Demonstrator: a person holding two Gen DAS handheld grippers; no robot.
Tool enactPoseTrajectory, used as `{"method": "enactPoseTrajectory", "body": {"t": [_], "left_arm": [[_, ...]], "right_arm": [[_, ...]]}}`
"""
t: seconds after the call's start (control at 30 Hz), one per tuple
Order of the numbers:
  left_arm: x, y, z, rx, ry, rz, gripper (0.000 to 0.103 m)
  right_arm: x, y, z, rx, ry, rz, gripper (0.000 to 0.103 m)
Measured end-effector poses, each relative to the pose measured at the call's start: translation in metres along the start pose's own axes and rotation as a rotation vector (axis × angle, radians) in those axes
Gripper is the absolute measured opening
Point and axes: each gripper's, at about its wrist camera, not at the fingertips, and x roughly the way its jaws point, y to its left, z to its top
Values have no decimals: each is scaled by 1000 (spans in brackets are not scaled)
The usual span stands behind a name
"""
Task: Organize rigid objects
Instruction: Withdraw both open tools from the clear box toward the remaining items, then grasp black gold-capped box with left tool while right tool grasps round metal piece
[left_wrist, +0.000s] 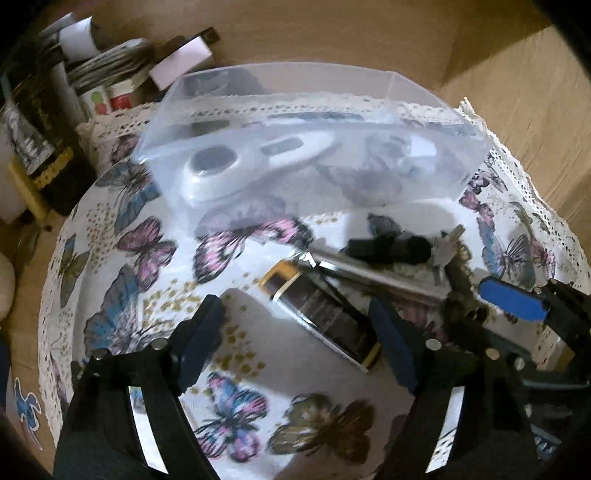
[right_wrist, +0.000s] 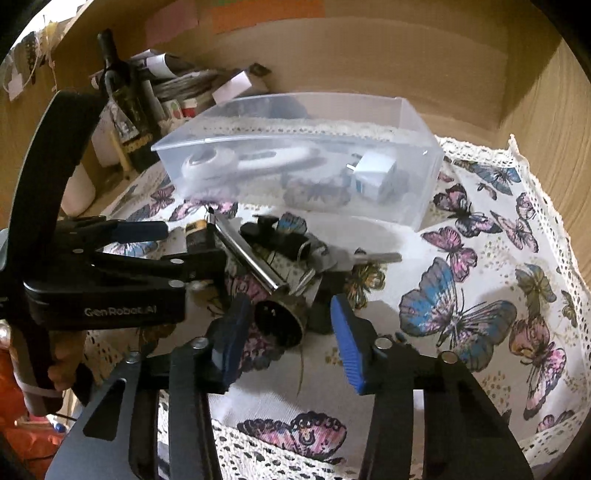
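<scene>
two hand-held grippers hang over a butterfly-print cloth (right_wrist: 461, 295) on the tabletop, both with jaws apart and pressing on nothing. the left hand-held gripper (left_wrist: 295, 332) straddles a dark cylinder with gold ends (left_wrist: 325, 317), which lies on the cloth between the blue pads without visible contact; the pads look blurred, so a light touch cannot be ruled out. the right hand-held gripper (right_wrist: 288, 328) stands around the round dark end of a small canister (right_wrist: 279, 323), again with a gap on each side. at about 12 o'clock from it lies a heap of loose pieces: a shiny metal tube (right_wrist: 247, 254), a black plastic part (right_wrist: 273, 232) and a bunch of keys (right_wrist: 351, 258), overlapping so their outlines are hard to separate. farther on at 12 o'clock sits a clear plastic bin (right_wrist: 406, 122) holding a white thermometer-like device (right_wrist: 236, 162), a white plug adapter (right_wrist: 376, 177) and a dark tangle too hazy to name. bottles and papers at 10 o'clock are cut off and dim.
</scene>
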Motion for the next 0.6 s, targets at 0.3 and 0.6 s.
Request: {"method": "enactPoseTrajectory", "body": {"t": [0.3,0.6], "left_arm": [[-15,37,-21,-37,-10,45,76],[-5,14,-10,48,-35,20,47]], "right_arm": [[5,4,2,-8,10,23,27],[9,8,4,-13,15,20,27]]}}
